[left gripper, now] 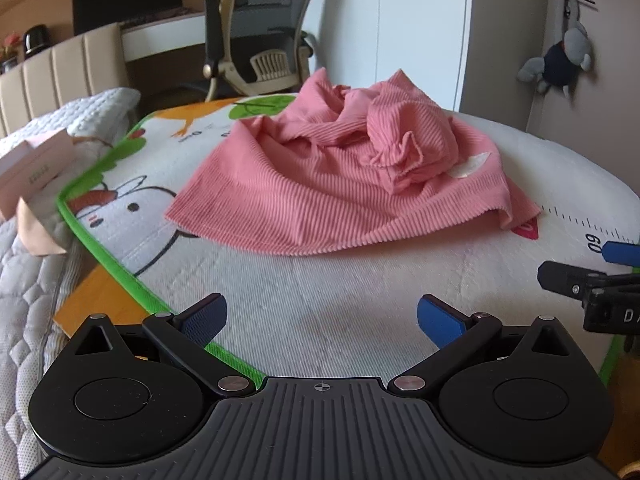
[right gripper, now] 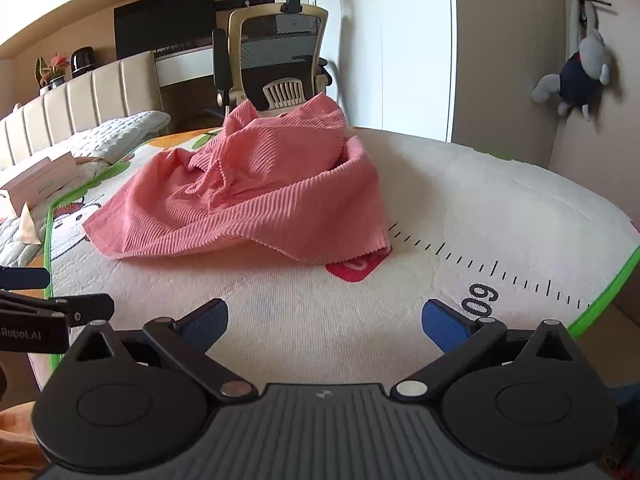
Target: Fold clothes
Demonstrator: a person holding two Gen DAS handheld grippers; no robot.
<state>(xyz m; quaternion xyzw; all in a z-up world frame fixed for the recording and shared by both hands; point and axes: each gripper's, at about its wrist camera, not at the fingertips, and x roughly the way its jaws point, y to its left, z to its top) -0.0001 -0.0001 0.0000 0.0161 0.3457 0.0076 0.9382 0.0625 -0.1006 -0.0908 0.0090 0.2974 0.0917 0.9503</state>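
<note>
1. Garment: 1 pink ribbed garment (left gripper: 320,184) lies crumpled in a heap on the printed play mat (left gripper: 304,320), toward the mat's far edge and nearer its left edge than its right. Its near hem spreads flat on the mat; the upper part is bunched and twisted, with a sleeve or cuff rolled on top. No fold has been made; judged from this, the task stands at its start.

2. Left tool (left gripper: 320,320): jaws spread wide, holding nothing. It hovers over bare mat near the near edge, well apart from the garment.

3. Right tool (right gripper: 325,322): jaws likewise spread wide and empty, over bare mat beside the printed ruler scale (right gripper: 496,276) marked 60. Its view shows the garment (right gripper: 256,200) ahead and slightly left.

4. Placement assessment: both tools sit side by side, facing the heap with jaws ready, which suits a 2-point pick at the near hem corners to lift and spread the cloth.

5. Risk: the twisted upper layers may drag along rather than open out.
</note>
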